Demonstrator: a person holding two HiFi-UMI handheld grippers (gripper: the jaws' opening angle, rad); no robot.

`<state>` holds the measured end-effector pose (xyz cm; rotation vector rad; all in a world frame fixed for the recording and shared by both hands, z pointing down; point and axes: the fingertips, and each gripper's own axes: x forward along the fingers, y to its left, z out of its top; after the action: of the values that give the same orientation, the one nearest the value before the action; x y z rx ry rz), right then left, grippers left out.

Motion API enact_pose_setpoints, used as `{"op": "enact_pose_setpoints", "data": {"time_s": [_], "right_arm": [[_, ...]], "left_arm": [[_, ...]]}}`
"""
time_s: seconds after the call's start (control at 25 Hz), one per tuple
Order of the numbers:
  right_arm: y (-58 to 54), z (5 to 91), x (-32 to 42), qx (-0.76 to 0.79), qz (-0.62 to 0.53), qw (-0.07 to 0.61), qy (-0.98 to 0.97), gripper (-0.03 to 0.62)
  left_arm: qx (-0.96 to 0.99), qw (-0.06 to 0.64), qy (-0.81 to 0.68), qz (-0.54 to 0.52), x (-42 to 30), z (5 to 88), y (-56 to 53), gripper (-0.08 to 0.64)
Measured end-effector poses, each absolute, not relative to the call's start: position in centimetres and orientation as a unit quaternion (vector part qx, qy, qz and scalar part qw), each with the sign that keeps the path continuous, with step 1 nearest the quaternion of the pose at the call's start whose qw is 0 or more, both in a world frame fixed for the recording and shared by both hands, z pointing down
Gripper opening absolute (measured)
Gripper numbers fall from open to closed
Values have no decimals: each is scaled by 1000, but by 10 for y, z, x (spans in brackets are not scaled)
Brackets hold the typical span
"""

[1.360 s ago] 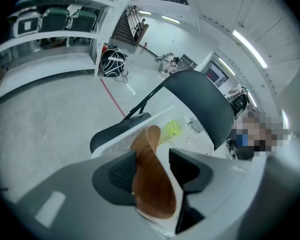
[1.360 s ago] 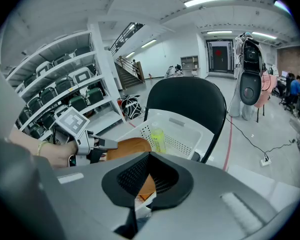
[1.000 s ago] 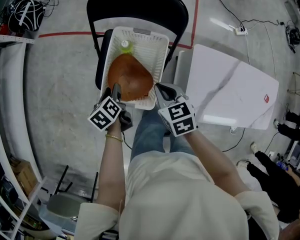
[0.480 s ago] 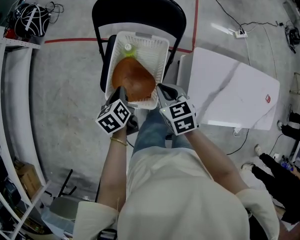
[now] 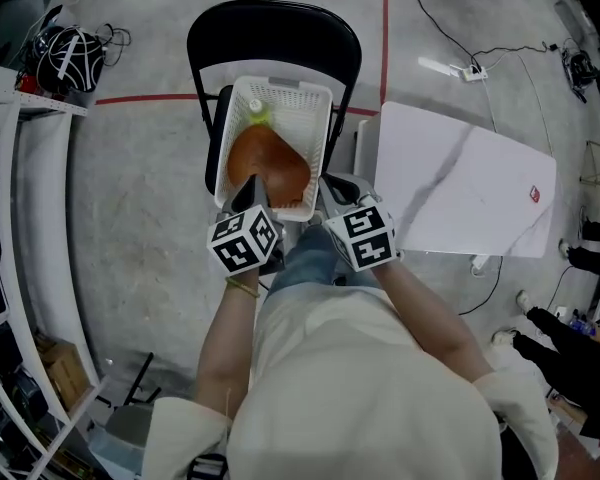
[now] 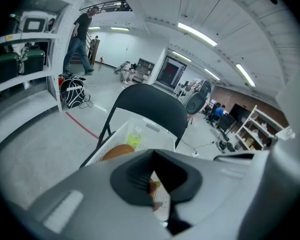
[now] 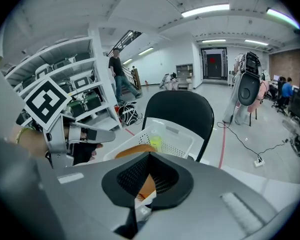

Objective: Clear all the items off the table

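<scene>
A white plastic basket (image 5: 280,85) sits on a black folding chair (image 5: 270,28). It holds a round orange-brown thing (image 5: 270,163) and a yellow-green bottle (image 5: 257,115) behind it. My left gripper (image 5: 248,190) hovers over the basket's near left corner. Its jaws have just been closing and now stand shut with nothing between them. My right gripper (image 5: 330,190) is shut over the near right corner, holding nothing I can make out. The left gripper view shows the bottle (image 6: 135,138) and the orange thing (image 6: 117,152) past the left gripper (image 6: 152,176). In the right gripper view the basket (image 7: 175,134) lies beyond the right gripper (image 7: 142,184).
A white table (image 5: 460,183) stands right of the chair. Grey shelving (image 5: 30,218) runs down the left, with a dark helmet (image 5: 70,58) beside it. Red tape (image 5: 150,98) and a power strip (image 5: 475,61) with cables lie on the floor. A person (image 6: 82,39) walks far off.
The left gripper has lifted away from the orange thing's side and its jaws have closed empty. The right gripper has risen slightly and stays shut.
</scene>
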<state>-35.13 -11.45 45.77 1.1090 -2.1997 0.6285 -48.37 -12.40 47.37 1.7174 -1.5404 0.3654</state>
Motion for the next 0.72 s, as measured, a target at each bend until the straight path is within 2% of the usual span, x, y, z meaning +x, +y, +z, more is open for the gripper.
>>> {"op": "enact_pose_setpoints", "data": {"time_s": [0.36, 0.72], "right_arm": [[-110, 445, -325, 456, 239, 283, -809, -2], [-108, 425, -271, 521, 248, 253, -777, -2]], "left_arm": [[714, 375, -569, 159, -461, 452, -126, 8], [790, 330, -479, 194, -380, 423, -140, 8]]}}
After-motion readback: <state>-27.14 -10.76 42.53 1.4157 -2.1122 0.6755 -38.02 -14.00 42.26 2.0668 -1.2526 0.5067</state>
